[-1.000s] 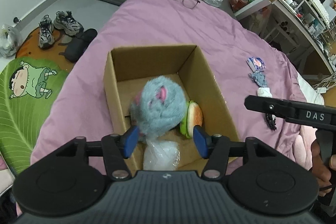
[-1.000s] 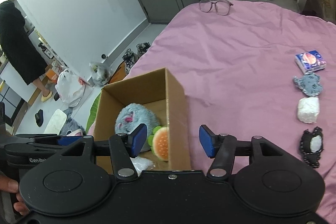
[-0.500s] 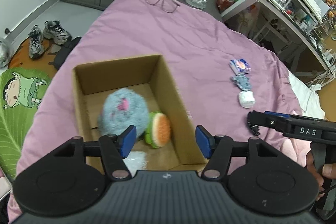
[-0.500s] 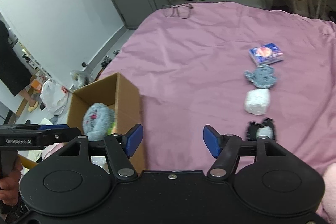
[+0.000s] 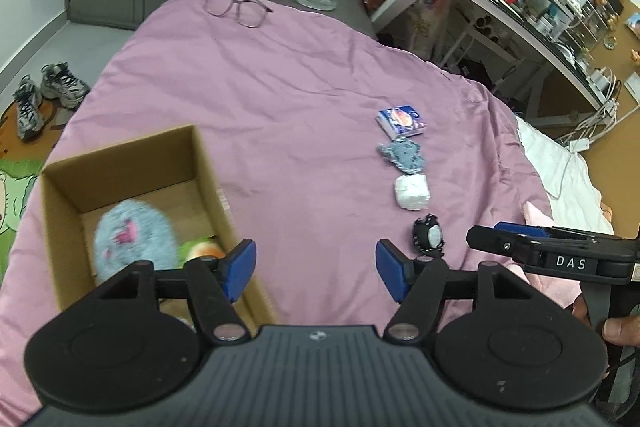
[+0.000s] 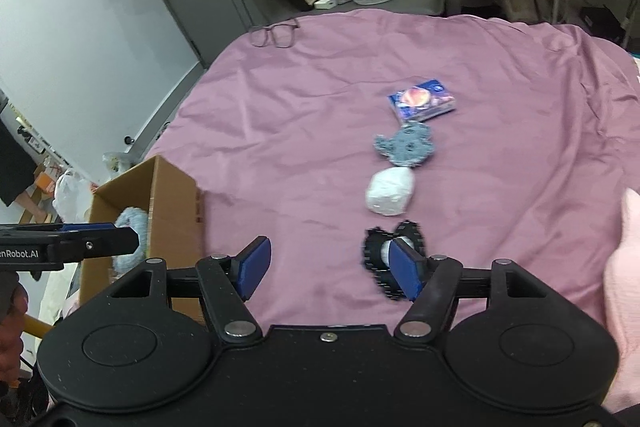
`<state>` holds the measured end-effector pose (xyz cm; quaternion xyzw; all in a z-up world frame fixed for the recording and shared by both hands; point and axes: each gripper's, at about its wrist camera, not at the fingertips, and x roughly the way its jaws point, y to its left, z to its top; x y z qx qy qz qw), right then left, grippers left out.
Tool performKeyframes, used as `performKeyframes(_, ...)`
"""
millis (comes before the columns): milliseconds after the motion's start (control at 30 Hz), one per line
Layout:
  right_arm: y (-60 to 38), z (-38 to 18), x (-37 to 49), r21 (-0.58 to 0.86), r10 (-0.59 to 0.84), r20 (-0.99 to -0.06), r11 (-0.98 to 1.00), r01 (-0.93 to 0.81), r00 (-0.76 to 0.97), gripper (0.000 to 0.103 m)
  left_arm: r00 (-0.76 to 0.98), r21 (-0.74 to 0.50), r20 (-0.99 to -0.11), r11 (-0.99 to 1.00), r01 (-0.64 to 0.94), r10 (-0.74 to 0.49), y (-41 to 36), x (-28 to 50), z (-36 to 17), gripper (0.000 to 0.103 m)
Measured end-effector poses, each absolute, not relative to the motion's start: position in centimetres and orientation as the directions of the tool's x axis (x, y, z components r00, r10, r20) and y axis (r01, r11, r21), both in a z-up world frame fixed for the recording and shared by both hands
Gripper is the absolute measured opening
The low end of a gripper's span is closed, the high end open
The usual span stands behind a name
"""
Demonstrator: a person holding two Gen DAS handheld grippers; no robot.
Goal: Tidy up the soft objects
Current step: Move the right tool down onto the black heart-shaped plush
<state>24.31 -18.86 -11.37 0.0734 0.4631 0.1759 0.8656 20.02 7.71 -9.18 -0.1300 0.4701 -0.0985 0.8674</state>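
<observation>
Cardboard box, earlier centred under both grippers, now sits off to the left, the blue plush and burger toy inside it. The left gripper and right gripper have both widened, empty, above the purple bedsheet, the black-rimmed plush by the right one.

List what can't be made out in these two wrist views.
- Cardboard box contents, left wrist view: motion-blurred, partly behind left gripper.
- Same box, right wrist view: near wall hides most of the inside.
- Black item, right wrist view: right gripper finger covers it.
</observation>
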Motion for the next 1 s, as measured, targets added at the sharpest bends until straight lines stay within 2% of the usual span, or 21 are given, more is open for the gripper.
performKeyframes(433, -22.2, -14.9, 26.8, 0.302, 0.358, -0.817, 0.933, -0.193, 0.452, 0.064, 0.492, -0.297, -0.819, 0.951, 0.080, -0.297, 3.7, 23.7, -10.3, 0.065)
performKeyframes(800, -23.0, -18.6, 28.9, 0.344, 0.386, -0.841, 0.922, -0.176, 0.378, 0.054, 0.428, -0.279, -0.856, 0.956, 0.092, -0.291, 1.3, 27.7, -13.1, 0.065)
performKeyframes(1000, -23.0, -20.7, 29.9, 0.364, 0.399, -0.850, 0.917, -0.164, 0.344, 0.054, 0.399, -0.280, -0.866, 0.954, 0.110, -0.301, 0.0, 29.4, -14.7, 0.065)
